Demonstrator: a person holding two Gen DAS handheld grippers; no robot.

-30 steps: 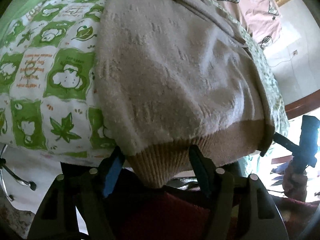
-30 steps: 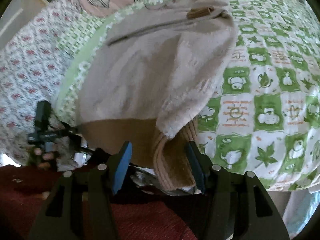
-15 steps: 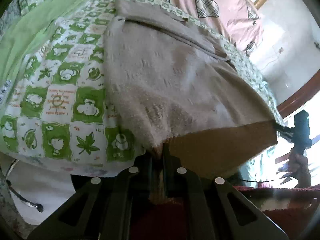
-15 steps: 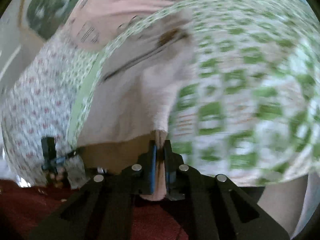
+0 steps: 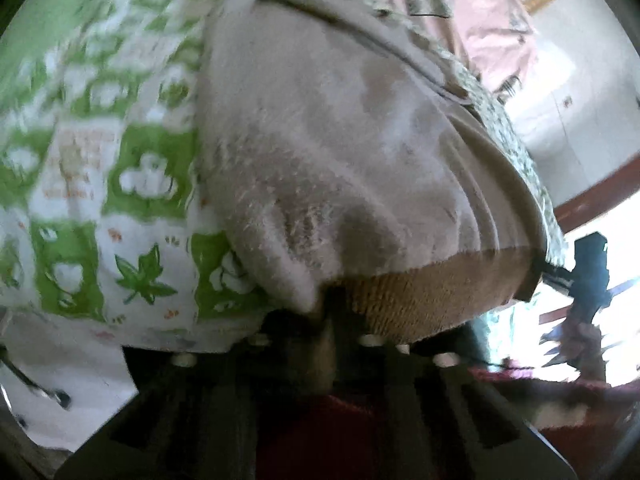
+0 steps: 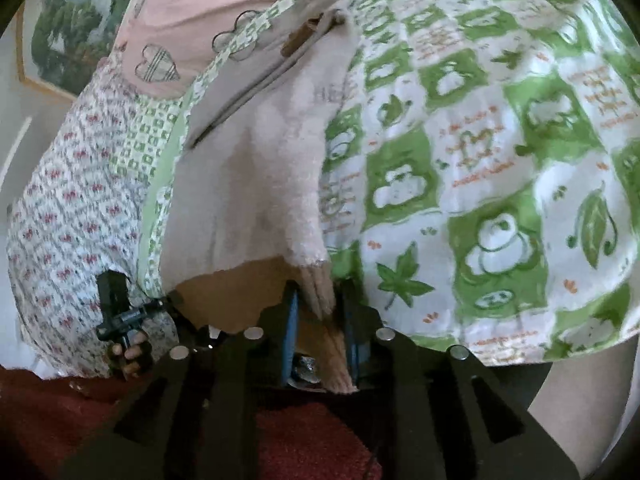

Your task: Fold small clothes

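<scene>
A small beige knit sweater (image 5: 328, 152) with a brown ribbed hem (image 5: 432, 288) lies on a green-and-white patterned bedsheet (image 5: 120, 184). My left gripper (image 5: 330, 312) is shut on the hem's left corner at the bed edge. In the right wrist view the sweater (image 6: 256, 176) stretches away, and my right gripper (image 6: 320, 300) holds the hem's right corner (image 6: 324, 312) between its blue pads, the jaws a little apart around the cloth. The hem is taut between the two grippers.
A pink heart-print pillow (image 6: 200, 12) lies at the bed's head. A floral quilt (image 6: 68, 208) hangs at the left in the right wrist view. The patterned sheet (image 6: 500, 160) spreads to the right. Red carpet (image 6: 312, 440) is below.
Both grippers closed on the hem corners a second ago. Since then the views have shifted while both keep hold, and the right jaws now show a slightly wider gap around the cloth.
</scene>
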